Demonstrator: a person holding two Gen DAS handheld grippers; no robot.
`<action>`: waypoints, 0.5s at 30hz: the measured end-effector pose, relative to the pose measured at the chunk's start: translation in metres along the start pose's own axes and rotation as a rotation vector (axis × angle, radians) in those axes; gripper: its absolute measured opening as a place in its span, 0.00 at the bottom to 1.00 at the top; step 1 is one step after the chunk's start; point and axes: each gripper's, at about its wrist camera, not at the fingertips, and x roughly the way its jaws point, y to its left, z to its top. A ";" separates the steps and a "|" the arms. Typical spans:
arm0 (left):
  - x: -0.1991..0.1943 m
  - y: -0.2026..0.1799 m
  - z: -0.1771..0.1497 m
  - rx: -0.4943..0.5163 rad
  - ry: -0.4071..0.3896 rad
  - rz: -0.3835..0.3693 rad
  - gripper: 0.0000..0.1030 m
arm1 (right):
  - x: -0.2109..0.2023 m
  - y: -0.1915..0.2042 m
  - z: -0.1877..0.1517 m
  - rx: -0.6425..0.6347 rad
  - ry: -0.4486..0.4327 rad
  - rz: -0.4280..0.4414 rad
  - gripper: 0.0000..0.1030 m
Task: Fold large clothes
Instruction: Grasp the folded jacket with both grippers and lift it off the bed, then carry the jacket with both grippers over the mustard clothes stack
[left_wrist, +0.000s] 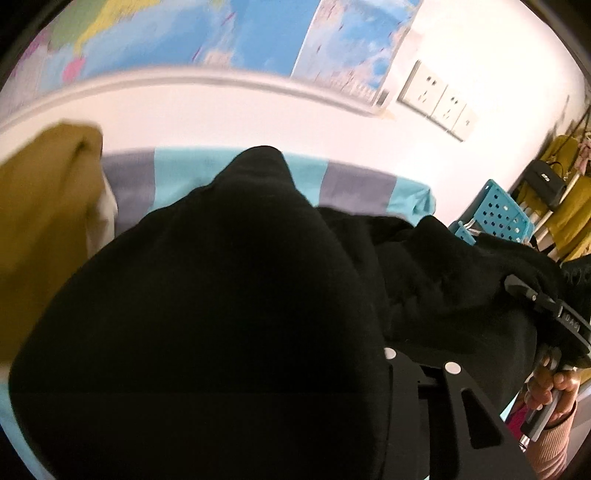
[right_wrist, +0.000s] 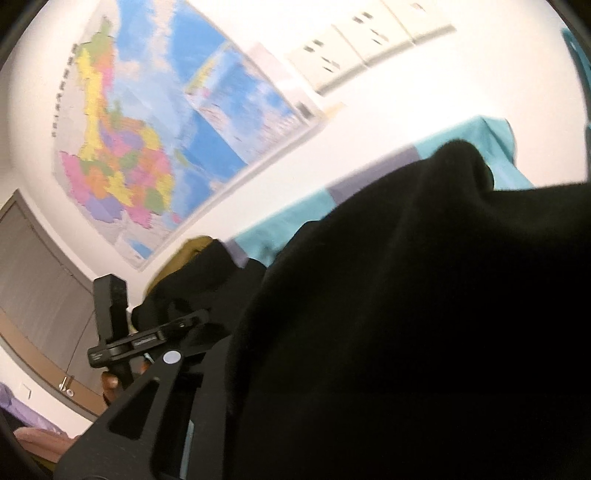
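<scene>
- Large black garment of soft, thick fabric (left_wrist: 229, 295), raised in a bulky heap and filling most of both wrist views.
- Bunched up over a turquoise-and-grey striped sheet (left_wrist: 354, 184); lower edge of the cloth hidden, so contact with the sheet impossible to judge.
- Left tongs (right_wrist: 192, 321), seen from the right wrist: tips buried in a fold of the black cloth, fabric pulled up around them. Read as clamped on the garment.
- Right tongs (left_wrist: 517, 288), seen from the left wrist: tip sunk into the garment's far right edge, cloth gathered on it. Read as clamped on the garment too.
- In each own view, fingertips fully covered by drooping cloth; only the black frame with white round markers visible.
- Right hand (left_wrist: 550, 391) wrapped around the handle, pink ribbed sleeve (left_wrist: 554, 446) below it.
- Mustard-yellow cloth (left_wrist: 37, 221) lying at the left end of the sheet, just beside the black garment.
- Colourful map poster (right_wrist: 147, 147) on the white wall behind, blurred.
- White wall sockets (left_wrist: 439, 99) to the right of the map.
- Turquoise perforated plastic basket (left_wrist: 498, 210) beyond the sheet's right end.
- Grey door (right_wrist: 37, 277) at far left of the right wrist view.
</scene>
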 end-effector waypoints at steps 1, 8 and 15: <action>-0.007 -0.001 0.008 0.012 -0.007 -0.002 0.39 | -0.001 0.010 0.007 -0.014 -0.008 0.008 0.18; -0.070 0.011 0.062 0.053 -0.119 -0.010 0.37 | 0.000 0.085 0.056 -0.136 -0.094 0.075 0.18; -0.164 0.058 0.108 0.055 -0.304 0.080 0.37 | 0.047 0.177 0.097 -0.247 -0.151 0.216 0.18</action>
